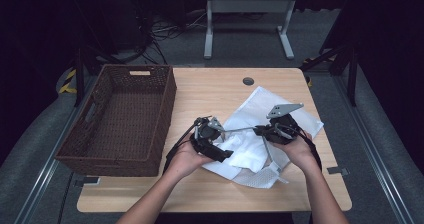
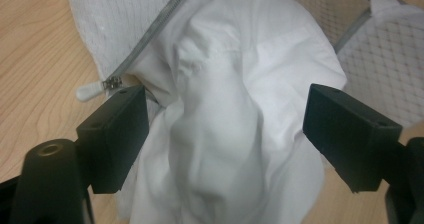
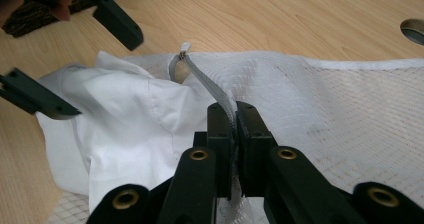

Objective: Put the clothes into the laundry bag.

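White mesh laundry bag (image 1: 280, 115) lies on the wooden table (image 1: 210, 91), right of the wicker basket (image 1: 120, 119) and well apart from it. A bare strip of tabletop runs between basket wall and bag. The bag's far corner sits near the table's cable hole (image 1: 248, 81), not touching. Its right corner comes close to the table's right edge, and its near corner stops short of the front edge, with open wood in front.

White garment (image 2: 225, 114) bulges out of the bag's open mouth on the side toward the basket, partly on bare wood. Grey zipper tape (image 3: 210, 86) runs along the mouth edge; the white zipper pull (image 2: 90, 90) rests on the table just beside the bag.

Left gripper (image 1: 212, 145) is at the bag's basket-side edge, jaws spread wide on either side of the garment bulge. The pads aren't pressing on it, so nothing is gripped. Right gripper (image 3: 234, 134) is over the bag's middle, jaws pinched tight on the zipper tape, lifting that edge a bit off the mesh.

Open room: the far-left tabletop beyond the bag, and the front strip by the person's forearms.
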`<state>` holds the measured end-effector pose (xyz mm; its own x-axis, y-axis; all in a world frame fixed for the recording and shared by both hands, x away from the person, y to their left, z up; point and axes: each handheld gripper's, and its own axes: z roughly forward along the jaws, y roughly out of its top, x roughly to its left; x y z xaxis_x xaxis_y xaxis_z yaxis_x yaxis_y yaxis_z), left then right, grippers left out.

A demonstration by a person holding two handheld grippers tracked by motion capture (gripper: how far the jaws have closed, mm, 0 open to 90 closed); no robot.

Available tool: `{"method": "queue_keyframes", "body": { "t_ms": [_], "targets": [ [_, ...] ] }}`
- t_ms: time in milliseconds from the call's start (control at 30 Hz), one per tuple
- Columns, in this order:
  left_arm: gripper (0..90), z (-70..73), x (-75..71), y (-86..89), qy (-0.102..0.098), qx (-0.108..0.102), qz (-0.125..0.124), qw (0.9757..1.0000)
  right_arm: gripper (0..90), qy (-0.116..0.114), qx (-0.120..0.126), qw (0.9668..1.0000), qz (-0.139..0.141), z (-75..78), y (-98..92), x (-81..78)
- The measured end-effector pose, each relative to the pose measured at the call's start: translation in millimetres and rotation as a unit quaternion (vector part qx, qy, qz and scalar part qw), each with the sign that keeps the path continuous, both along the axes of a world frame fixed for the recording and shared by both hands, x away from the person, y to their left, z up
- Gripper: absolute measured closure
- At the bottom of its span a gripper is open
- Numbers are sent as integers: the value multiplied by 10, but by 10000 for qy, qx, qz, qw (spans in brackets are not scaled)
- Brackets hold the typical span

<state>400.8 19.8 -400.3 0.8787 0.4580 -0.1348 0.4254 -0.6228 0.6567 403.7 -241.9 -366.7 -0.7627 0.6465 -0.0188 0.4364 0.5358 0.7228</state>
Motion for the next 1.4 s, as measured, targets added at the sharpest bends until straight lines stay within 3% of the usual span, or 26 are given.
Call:
{"method": "queue_keyframes", "body": {
  "t_ms": [300,467,633,767,833,867,1100,1300,1400],
  "targets": [
    [102,-210,-123,231,247,88,-161,9995,861,-9,-7,10000,3,2,-2,0],
    [65,-361,-183,236,267,258,-206,9991,861,-19,-10,10000,18,-2,-5,3],
    [99,-433,-185,181,274,481,-212,9982,861,-12,-51,10000,32,-10,6,0],
    [217,-462,-180,184,240,576,-146,9979,862,-1,-52,10000,46,-14,12,6],
    [332,-462,-180,194,209,570,-142,9981,862,-1,-62,10000,43,-18,21,4],
    [332,-465,-184,201,170,547,-100,9983,862,-1,-62,10000,43,-18,21,4],
    [658,-448,-164,251,149,579,-31,9982,862,17,-80,10000,50,-22,37,0],
    [765,-395,-169,241,179,655,-81,9977,863,16,-100,9999,77,-34,46,6],
    [786,-355,-179,244,204,495,-37,9986,864,27,-98,9999,76,-32,51,1]
  ]
}}
